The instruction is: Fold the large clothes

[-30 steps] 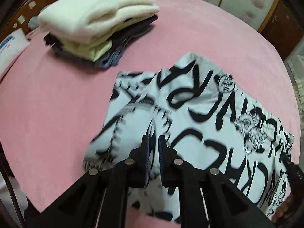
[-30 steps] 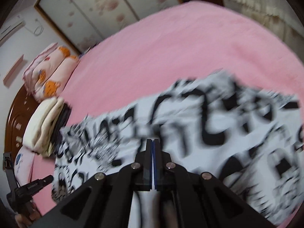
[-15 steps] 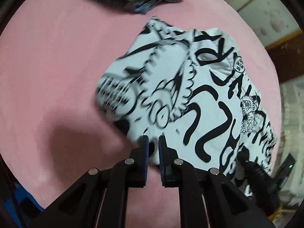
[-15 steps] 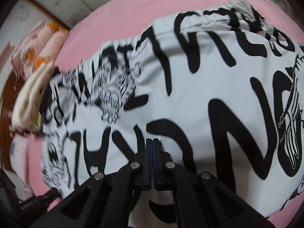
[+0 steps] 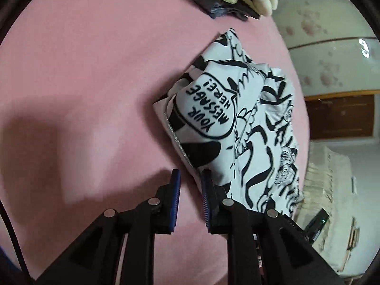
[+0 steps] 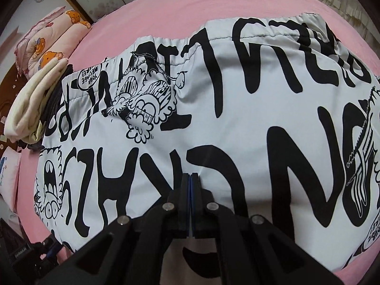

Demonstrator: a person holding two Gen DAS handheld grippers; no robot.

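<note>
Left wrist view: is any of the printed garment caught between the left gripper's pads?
No. The left gripper has a clear gap between its pads showing only the pink bedspread; the printed garment's edge lies beside the right-hand pad.

- White shorts with bold black lettering and cartoon prints lie folded on the pink bed, elastic waistband on the far side.

Left claw parting, right claw closed

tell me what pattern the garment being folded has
White garment with black graffiti lettering and cartoon drawings, clearest in the right wrist view.
</note>
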